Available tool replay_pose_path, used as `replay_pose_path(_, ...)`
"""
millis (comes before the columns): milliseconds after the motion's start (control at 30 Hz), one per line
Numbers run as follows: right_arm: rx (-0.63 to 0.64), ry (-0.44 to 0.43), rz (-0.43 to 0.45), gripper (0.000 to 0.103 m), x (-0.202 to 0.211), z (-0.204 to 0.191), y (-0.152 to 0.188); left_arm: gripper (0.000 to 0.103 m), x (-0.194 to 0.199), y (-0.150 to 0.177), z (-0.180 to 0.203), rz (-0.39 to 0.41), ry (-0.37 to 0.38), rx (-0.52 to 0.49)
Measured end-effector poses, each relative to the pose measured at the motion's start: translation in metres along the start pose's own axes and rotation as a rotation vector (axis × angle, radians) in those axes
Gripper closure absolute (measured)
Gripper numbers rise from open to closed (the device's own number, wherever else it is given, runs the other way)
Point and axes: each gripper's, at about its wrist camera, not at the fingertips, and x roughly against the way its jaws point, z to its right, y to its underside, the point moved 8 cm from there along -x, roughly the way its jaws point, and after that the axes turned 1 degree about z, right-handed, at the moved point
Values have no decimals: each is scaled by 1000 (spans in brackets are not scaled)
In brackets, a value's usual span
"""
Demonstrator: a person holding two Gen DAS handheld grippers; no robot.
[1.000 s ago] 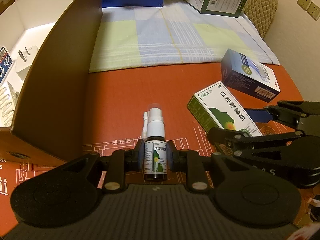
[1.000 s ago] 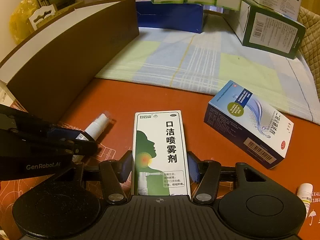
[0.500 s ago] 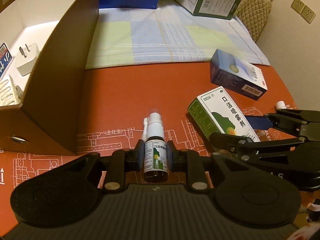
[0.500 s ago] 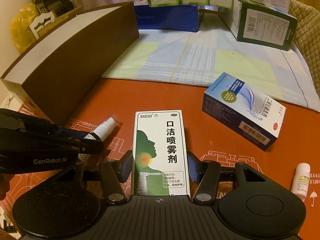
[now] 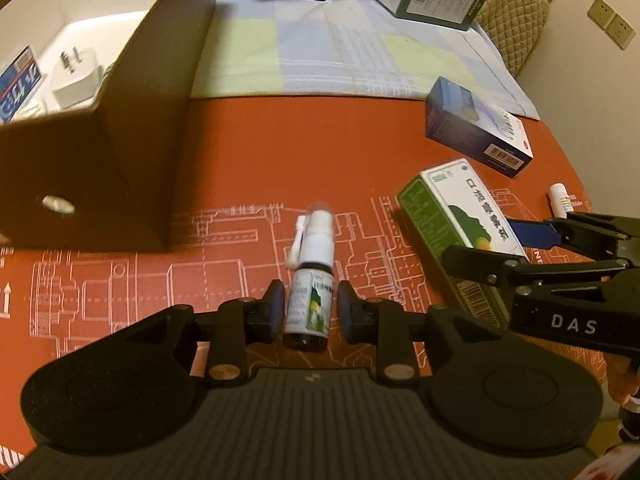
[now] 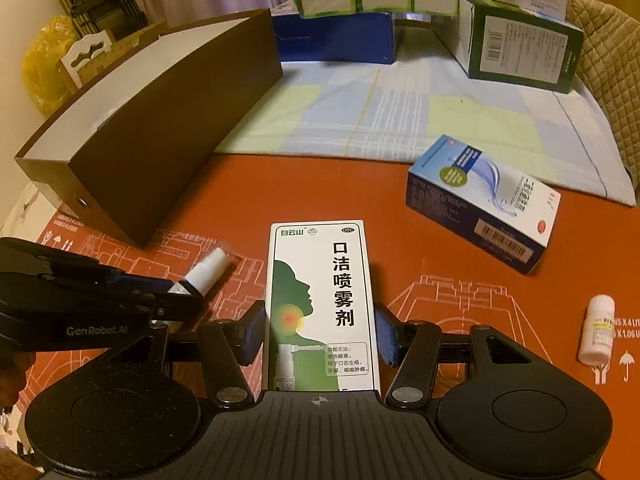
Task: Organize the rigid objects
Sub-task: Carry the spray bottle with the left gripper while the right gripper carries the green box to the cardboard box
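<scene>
A small spray bottle (image 5: 310, 280) with a white nozzle and a green label sits between the fingers of my left gripper (image 5: 310, 308). The jaws are opening, and a gap shows on each side of the bottle. It is seen again in the right wrist view as the spray bottle (image 6: 206, 272), poking out past the left fingers. My right gripper (image 6: 320, 332) is shut on a green and white spray box (image 6: 320, 280), pads on its long sides. From the left wrist view the same box (image 5: 452, 208) lies to the right over the red mat.
A tall brown open box (image 5: 132, 120) stands at the left, holding a white plug adaptor (image 5: 76, 76) and a blue packet (image 5: 18, 88). A blue medicine box (image 6: 480, 200) and a small white bottle (image 6: 598, 330) lie at the right. Cartons (image 6: 520, 44) stand on a checked cloth behind.
The left jaws have parted from the spray bottle, which they gripped before and which now leans slightly. Both views have drawn back, bringing the brown box's near corner into sight.
</scene>
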Motion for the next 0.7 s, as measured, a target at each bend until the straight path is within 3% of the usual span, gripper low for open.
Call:
replay_pose_path(400, -3, 1, -2, 51, 6, 1, 7, 84, -6, -2, 12, 9, -26, -78)
replay_pose_path(700, -10, 6, 8, 51, 11, 7, 7, 84, 0, -7, 15, 26, -15, -61)
